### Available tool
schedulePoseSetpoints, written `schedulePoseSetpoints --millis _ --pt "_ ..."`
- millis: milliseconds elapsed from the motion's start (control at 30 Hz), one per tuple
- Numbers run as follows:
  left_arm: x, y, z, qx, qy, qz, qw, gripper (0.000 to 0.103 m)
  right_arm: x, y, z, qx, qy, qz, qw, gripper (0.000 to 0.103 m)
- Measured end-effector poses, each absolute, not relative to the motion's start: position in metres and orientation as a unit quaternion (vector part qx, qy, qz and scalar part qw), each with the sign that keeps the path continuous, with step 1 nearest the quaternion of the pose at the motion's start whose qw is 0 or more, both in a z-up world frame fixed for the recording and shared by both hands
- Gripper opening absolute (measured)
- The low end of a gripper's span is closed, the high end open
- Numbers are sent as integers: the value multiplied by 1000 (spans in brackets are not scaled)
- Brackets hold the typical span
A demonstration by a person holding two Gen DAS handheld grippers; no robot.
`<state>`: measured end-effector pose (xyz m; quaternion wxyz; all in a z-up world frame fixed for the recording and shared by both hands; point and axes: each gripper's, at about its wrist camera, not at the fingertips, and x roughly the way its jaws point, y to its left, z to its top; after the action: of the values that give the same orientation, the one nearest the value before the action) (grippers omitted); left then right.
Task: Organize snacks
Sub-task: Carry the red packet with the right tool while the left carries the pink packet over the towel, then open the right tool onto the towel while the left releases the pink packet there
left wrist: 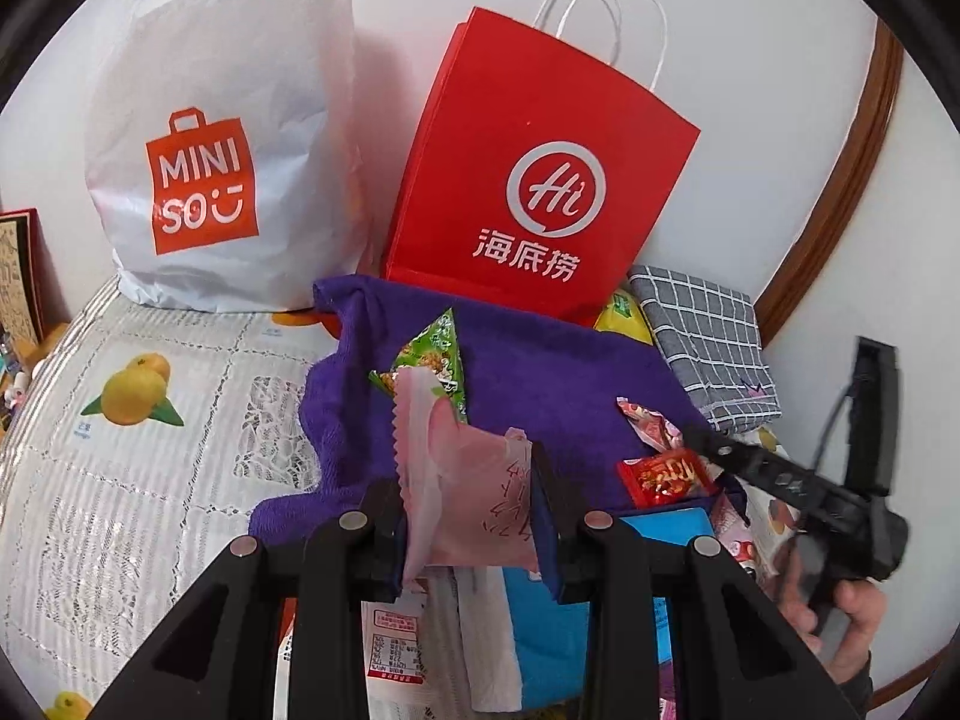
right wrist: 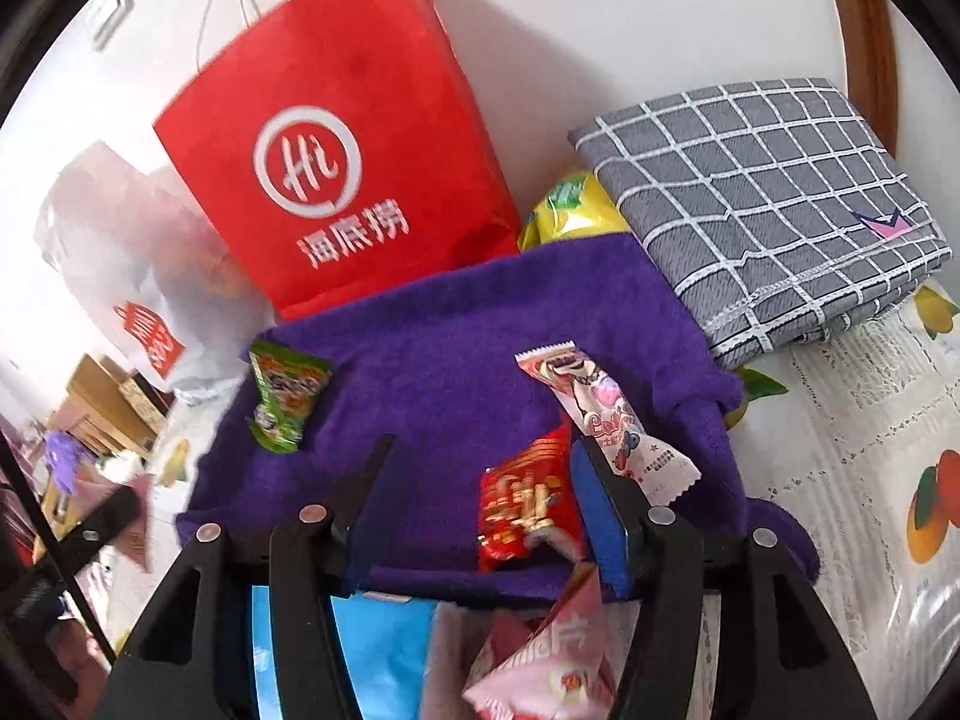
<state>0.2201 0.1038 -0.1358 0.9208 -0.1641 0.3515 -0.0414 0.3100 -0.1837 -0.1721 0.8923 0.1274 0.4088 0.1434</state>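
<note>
The left gripper [left wrist: 468, 504] has its fingers clamped on a pink snack packet [left wrist: 474, 498]; the right gripper [right wrist: 480, 480] has fingers apart over the purple towel [right wrist: 432, 360], a red snack packet [right wrist: 522, 498] between them

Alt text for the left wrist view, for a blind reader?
The left claw grips a pink snack packet above a purple towel strewn with snacks. Behind stand a red paper bag and a white Miniso bag.

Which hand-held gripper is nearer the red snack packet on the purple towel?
Right. The right hand-held gripper has the red snack packet between its open fingers; the left hand-held gripper, gripping a pink packet, is off to the side.
</note>
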Motion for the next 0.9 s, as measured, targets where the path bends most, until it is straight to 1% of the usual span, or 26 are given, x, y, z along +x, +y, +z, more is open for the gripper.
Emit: schedulePoseSetpoints --millis 233,433,567,700,800,833,900 --pt "234 110 -145 -181 367 -35 912 30 288 -184 -147 111 373 153 908 58" --pt "266 99 -153 -196 392 -32 898 30 281 -182 -140 90 369 145 914 58" --pt "282 93 -163 -187 410 -24 892 30 280 -183 -140 82 368 141 915 58" --pt "288 99 -175 -209 428 -41 878 30 281 -191 -139 100 371 138 913 58" --pt "290 96 -179 -197 434 -41 878 31 281 -197 -137 122 373 144 908 58" --pt "290 95 -180 -189 433 -37 881 32 281 -198 -136 127 373 148 907 58" --pt "290 94 -180 -183 430 -32 884 38 281 -198 -136 130 372 146 907 58"
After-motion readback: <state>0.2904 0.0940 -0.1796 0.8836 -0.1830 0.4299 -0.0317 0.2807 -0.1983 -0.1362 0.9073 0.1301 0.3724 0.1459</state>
